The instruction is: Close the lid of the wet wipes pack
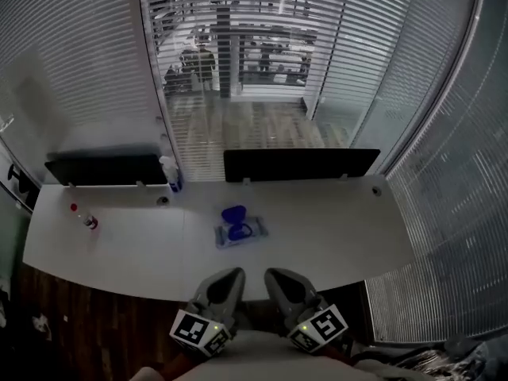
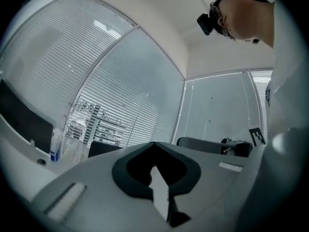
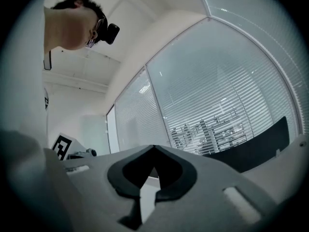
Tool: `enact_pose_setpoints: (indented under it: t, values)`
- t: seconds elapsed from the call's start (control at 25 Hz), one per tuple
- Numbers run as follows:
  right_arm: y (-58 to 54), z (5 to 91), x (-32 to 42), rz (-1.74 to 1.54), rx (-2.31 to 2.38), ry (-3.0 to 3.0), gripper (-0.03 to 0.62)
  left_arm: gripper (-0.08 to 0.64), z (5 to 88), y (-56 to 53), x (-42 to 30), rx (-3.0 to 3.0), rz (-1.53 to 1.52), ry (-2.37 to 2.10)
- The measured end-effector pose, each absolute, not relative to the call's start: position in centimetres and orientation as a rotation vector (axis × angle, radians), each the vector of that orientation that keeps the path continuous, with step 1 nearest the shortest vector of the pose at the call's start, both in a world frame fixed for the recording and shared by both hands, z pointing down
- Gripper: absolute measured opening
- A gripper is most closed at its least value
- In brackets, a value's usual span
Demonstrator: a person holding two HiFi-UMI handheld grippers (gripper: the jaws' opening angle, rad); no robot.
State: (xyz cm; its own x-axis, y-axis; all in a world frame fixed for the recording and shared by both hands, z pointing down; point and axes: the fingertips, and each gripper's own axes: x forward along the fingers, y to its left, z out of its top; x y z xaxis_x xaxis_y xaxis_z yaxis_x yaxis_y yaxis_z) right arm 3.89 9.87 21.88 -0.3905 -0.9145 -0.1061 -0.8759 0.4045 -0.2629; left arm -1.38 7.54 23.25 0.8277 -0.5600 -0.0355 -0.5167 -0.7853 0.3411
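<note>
The wet wipes pack (image 1: 240, 232) lies flat near the middle of the white desk (image 1: 333, 236). Its blue lid (image 1: 233, 213) stands open at the pack's far end. My left gripper (image 1: 225, 285) and right gripper (image 1: 283, 285) hang side by side close to my body, at the desk's near edge and short of the pack. Neither touches it. In the left gripper view the left gripper (image 2: 154, 144) has its jaws closed tip to tip with nothing between them. The right gripper (image 3: 154, 147) looks the same in the right gripper view. The pack is not visible in either gripper view.
A spray bottle (image 1: 171, 173) stands at the back of the desk, and a small red-capped bottle (image 1: 86, 219) at the far left. Two dark screens (image 1: 107, 167) (image 1: 302, 163) line the back edge. Glass walls with blinds (image 1: 238, 54) surround the desk.
</note>
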Motion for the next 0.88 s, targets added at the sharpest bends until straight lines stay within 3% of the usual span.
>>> enact_pose_setpoints:
  t: [0.4,0.88]
  values:
    - [0.8,22.5,3.6,-0.288,-1.618,2.414,0.0,0.002,23.3,-1.7,-1.6,2.689,-0.174,-0.792]
    - [-1.9,23.2,5.7,-0.274,-1.649,2.396,0.0,0.002,24.9,-4.3,0.0,2.672,-0.133,-0.802]
